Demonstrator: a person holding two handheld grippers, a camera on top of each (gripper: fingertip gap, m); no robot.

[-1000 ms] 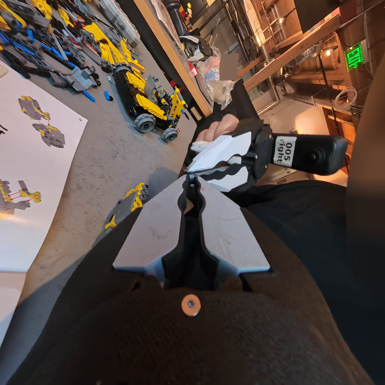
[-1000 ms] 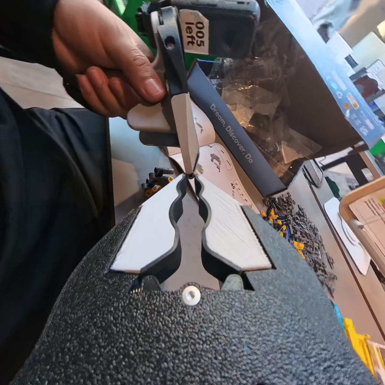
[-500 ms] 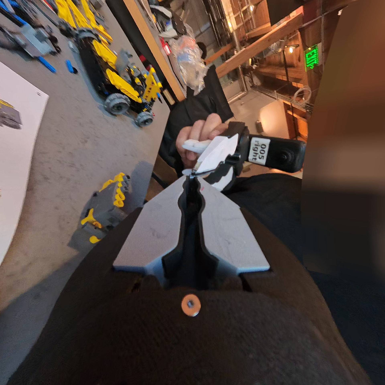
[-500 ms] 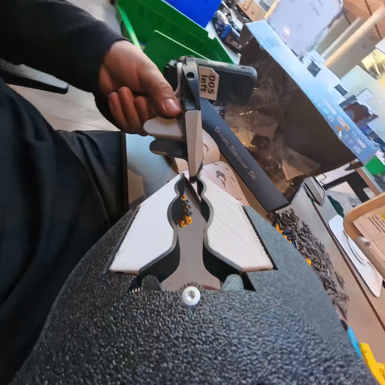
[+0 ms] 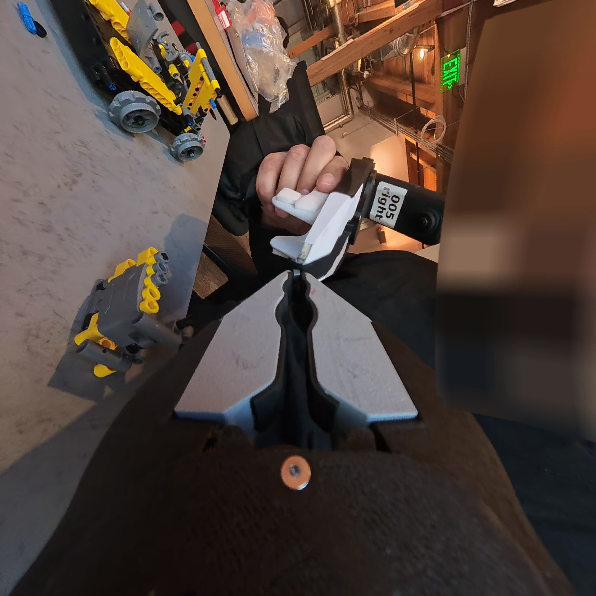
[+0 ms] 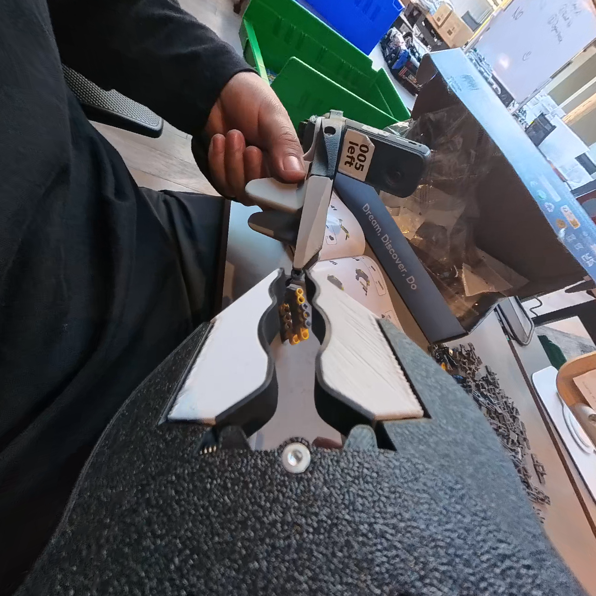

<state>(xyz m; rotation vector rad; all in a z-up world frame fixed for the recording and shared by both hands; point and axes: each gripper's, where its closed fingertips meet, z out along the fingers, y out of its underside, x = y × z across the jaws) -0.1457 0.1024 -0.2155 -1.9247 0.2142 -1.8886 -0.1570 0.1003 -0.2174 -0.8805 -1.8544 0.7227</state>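
Off the near edge of a grey worktable [image 5: 64,200], in the left wrist view, the left gripper [image 5: 296,274] is closed to a sliver, its tips pinching a small dark pin [image 5: 296,273] that is only just visible. The right gripper [image 5: 303,263], gripped by the person's right hand [image 5: 290,180], meets it tip to tip from above, over the person's dark-clothed lap. On the table to the left, near its edge, lies a grey-and-yellow brick subassembly [image 5: 125,319]; farther back stands a yellow-and-black wheeled brick vehicle [image 5: 154,84], with a clear plastic bag [image 5: 264,54] beyond it.

In the right wrist view, the right gripper [image 6: 295,274] is likewise nearly closed, its tips on the same small dark pin [image 6: 296,274]. Whether both tools actually clamp the pin or one merely touches it cannot be told. The left gripper [image 6: 301,266], in the person's left hand [image 6: 258,145], points down onto the pin. Through the gap between the right gripper's fingers [image 6: 232,354] the brick subassembly [image 6: 295,319] shows on the table below. An open instruction booklet [image 6: 354,283] lies beside it, under a dark blue box flap [image 6: 396,258]; a heap of loose dark pieces [image 6: 490,403] sits to the right, green bins [image 6: 316,80] behind.
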